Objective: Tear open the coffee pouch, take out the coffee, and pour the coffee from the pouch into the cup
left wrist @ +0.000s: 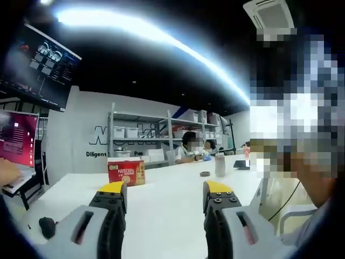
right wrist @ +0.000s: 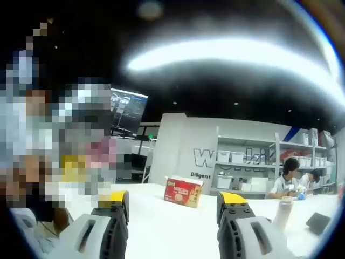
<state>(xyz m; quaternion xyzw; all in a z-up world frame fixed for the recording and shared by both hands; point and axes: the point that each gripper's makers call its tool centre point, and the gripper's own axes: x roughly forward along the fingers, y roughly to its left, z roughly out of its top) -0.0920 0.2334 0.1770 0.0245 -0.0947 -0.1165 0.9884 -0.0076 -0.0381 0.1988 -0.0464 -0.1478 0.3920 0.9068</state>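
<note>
Left gripper view: the left gripper [left wrist: 166, 195] stands with its two yellow-tipped jaws spread wide, a broad gap of bare table between them and nothing held. Beyond the tip of the jaw on the left of the view, well apart from it, a red coffee box [left wrist: 126, 171] with a white lid rests upright on the white table [left wrist: 161, 216]. Beyond the other jaw stand a pale cup [left wrist: 220, 164] and, just beside it toward the box, a small dark round object [left wrist: 205, 174]; a flat dark item [left wrist: 242, 164] lies farther out on that side. Outside the first jaw, near the table edge, lies a small black object [left wrist: 47, 226]. Past it a hand [left wrist: 8, 171] rests at a laptop [left wrist: 16, 143], with a wall monitor [left wrist: 40, 67] above. Seated people [left wrist: 190, 148] and shelving [left wrist: 156, 135] fill the far end of the room.

Right gripper view: the right gripper [right wrist: 173, 204] likewise shows its jaws wide apart and empty. The coffee box [right wrist: 183, 192] sits on the table [right wrist: 172, 232] between the jaws' lines of sight, well ahead of their tips. The cup [right wrist: 283, 213] stands outside the jaw on the right of the view, near it, with a dark flat item [right wrist: 318, 221] beyond. Seated people [right wrist: 285, 181], shelving [right wrist: 253, 162] and a monitor [right wrist: 128, 112] lie behind.

The coffee pouch itself cannot be made out in either view.
</note>
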